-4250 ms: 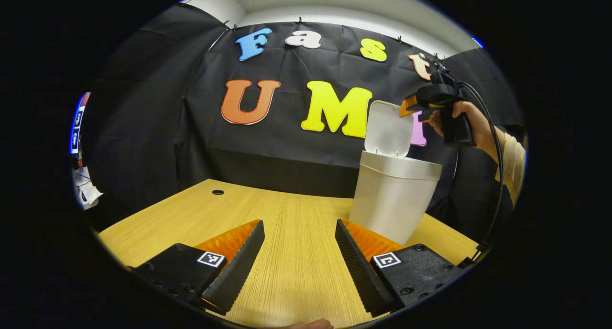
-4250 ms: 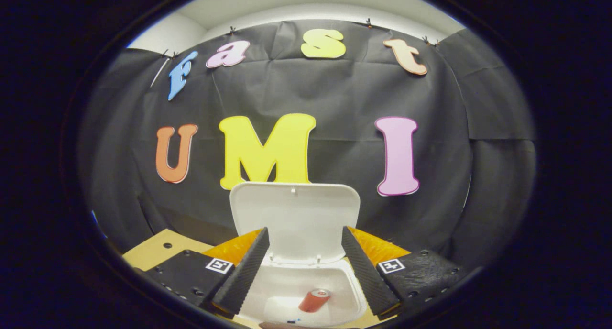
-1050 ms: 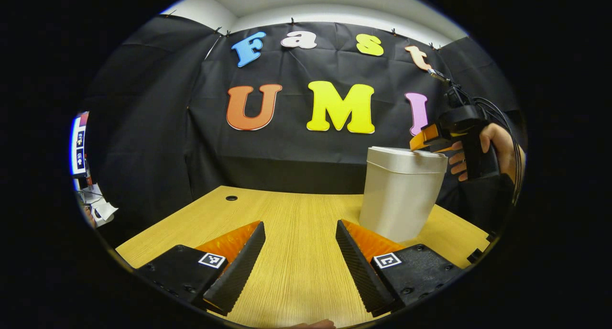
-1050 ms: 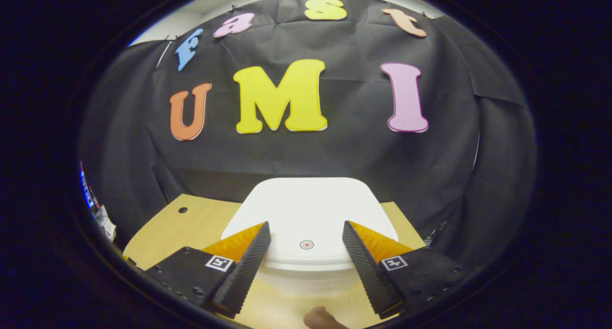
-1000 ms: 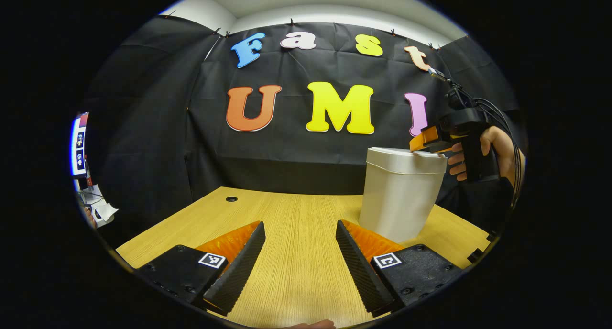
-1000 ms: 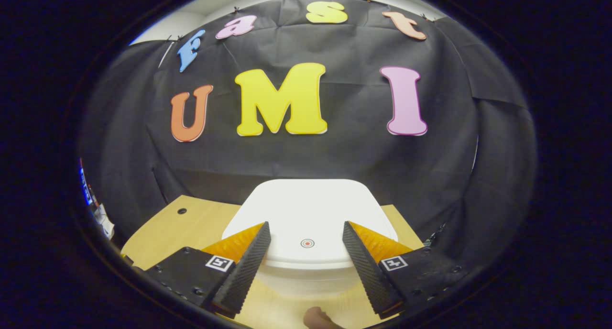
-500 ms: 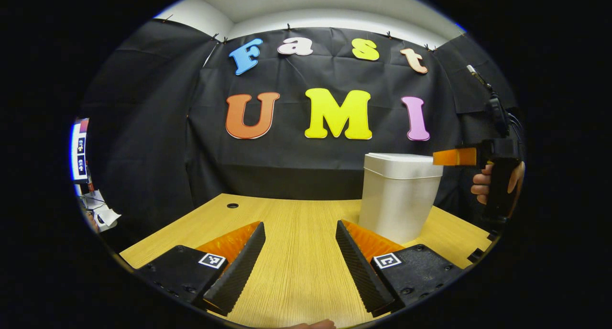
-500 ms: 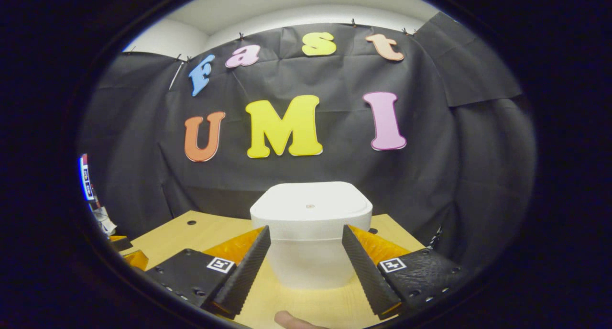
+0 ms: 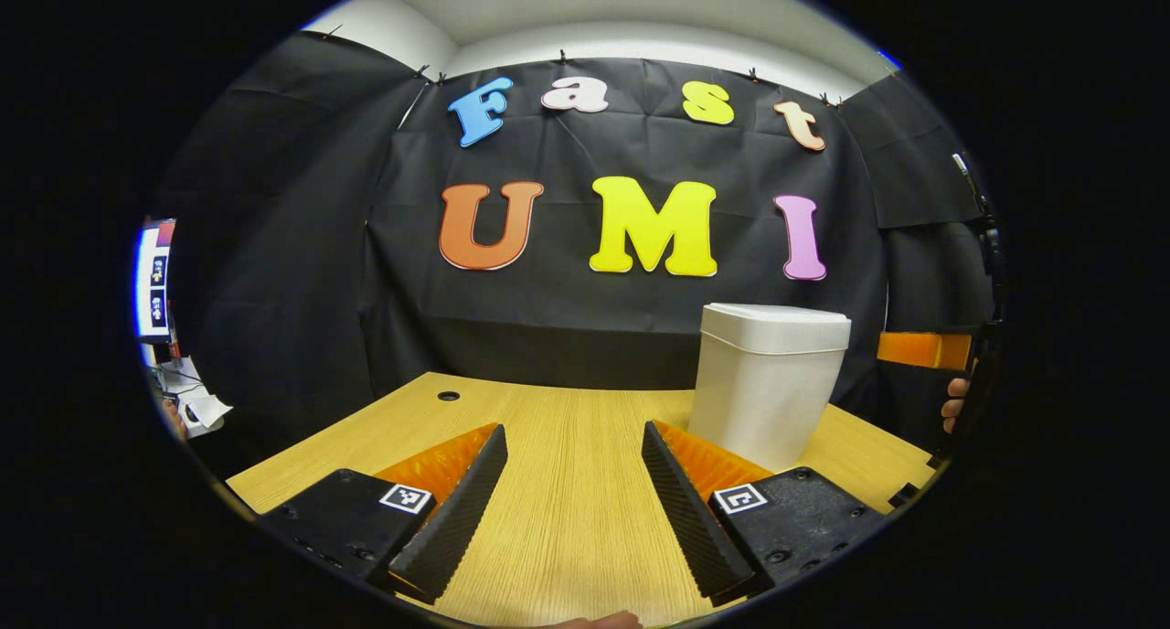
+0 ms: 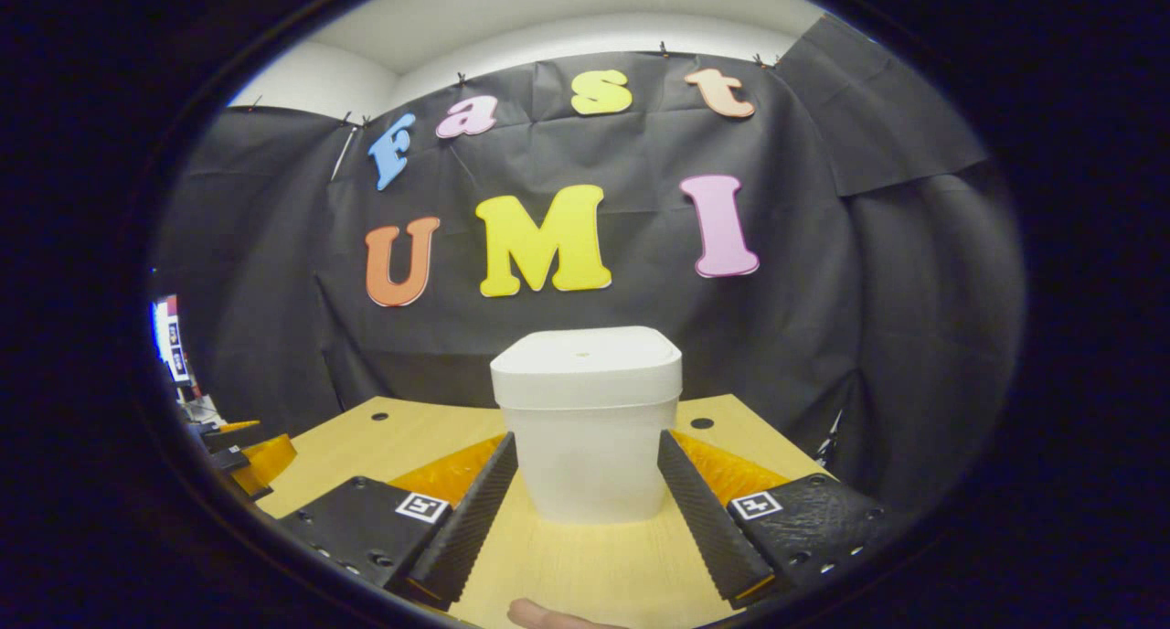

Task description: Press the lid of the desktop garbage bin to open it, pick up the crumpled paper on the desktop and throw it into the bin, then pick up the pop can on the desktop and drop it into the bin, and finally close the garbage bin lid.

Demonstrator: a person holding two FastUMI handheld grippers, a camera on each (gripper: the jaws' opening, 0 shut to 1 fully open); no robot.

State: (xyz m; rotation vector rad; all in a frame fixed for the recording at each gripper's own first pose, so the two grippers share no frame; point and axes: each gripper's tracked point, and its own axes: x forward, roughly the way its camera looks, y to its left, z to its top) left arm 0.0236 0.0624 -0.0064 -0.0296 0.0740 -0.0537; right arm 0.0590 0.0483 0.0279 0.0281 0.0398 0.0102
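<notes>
White plastic, the desktop garbage bin [image 10: 587, 423] stood upright with its lid [image 10: 585, 355] shut flat, on a pale wood-grain desk [image 10: 585, 565], at about twelve o'clock just ahead of the right gripper [image 10: 585, 515], whose jaws were spread wide apart and held nothing. In the left gripper view the same bin [image 9: 768, 382] sat at roughly two o'clock beyond the left gripper [image 9: 571, 506], its jaws likewise parted over bare desktop [image 9: 567, 483]. A small red ring mark dotted the centre of the lid; no brand name or wording could be read on the bin. Square black-and-white coded tags [image 10: 420, 507] marked each gripper's body. Cable holes [image 10: 701, 422] pierced the desk near its far edge. At about three o'clock in the left gripper view, the right gripper's finger [image 9: 923, 350] reached in beside the bin without touching it, a person's fingertips [image 9: 953, 400] below.
</notes>
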